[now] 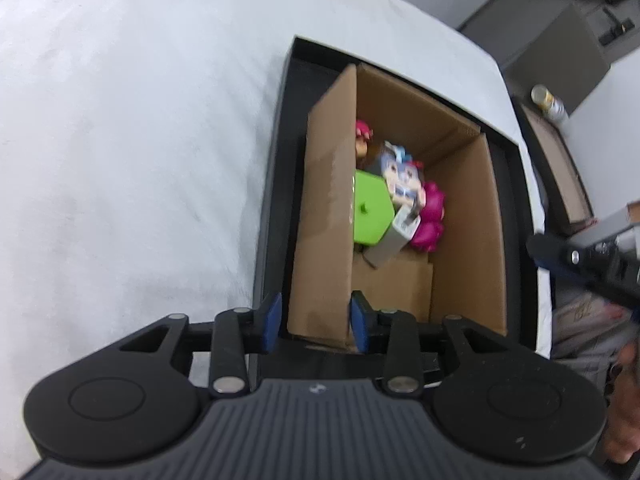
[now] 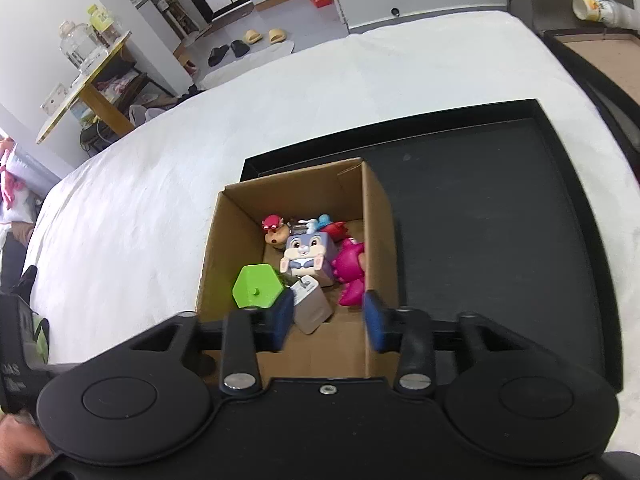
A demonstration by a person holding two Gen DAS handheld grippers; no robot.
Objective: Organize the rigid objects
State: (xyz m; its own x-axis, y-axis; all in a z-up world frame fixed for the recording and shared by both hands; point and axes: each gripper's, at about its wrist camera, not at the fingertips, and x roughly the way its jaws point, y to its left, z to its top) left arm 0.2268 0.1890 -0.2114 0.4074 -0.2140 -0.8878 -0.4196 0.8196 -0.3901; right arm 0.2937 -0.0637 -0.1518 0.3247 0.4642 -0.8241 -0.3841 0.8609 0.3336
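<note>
1. bright, even indoor light; the white bed (image 2: 400, 92) is nearly washed out toward 10 o'clock in the left wrist view.
2. strong fisheye bending at the edges.
3. slight motion blur throughout.

My left wrist camera looking steeply down, close over the cardboard box (image 1: 400, 216), my right wrist camera angled down from the box's other side, both sharing its toys.
</note>
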